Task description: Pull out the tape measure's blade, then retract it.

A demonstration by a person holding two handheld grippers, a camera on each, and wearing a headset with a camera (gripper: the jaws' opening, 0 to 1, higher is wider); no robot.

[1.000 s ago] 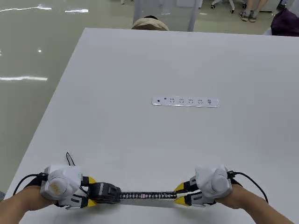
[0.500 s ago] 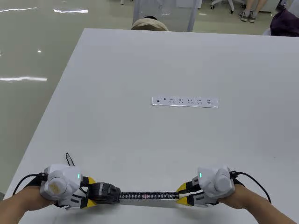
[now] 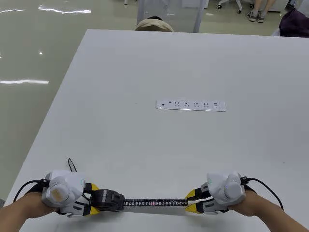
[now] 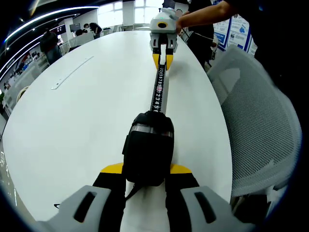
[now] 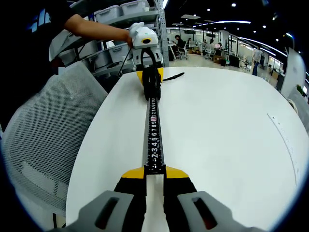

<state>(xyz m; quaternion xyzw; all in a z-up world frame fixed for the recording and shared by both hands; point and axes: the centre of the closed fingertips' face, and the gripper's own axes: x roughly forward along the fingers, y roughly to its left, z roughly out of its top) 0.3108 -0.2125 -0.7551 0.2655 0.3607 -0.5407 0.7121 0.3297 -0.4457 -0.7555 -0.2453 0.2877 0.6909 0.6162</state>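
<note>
left gripper (image 3: 94, 199) clamped the tape measure (image 3: 108, 199) case, right gripper (image 3: 191, 201) pinched the blade (image 3: 154, 203) end, stretched between them.

Bright, even overhead light fills the head view. The white worktop (image 3: 145, 72) is close to washed out, and shadows on it are faint and soft. Streaks of glare lie on the glossy floor (image 3: 29, 58) from 9 to 11 o'clock. Both gripper views bend strongly toward their edges, so the worktop's rim bows and the mesh chair (image 4: 260, 121) at 3 o'clock stretches. A dull sheen sits on the black tape measure (image 4: 147, 150). The numbers on the blade (image 5: 153, 140) read sharp, and ceiling light strips (image 5: 231, 21) glow at 1 o'clock.
</note>
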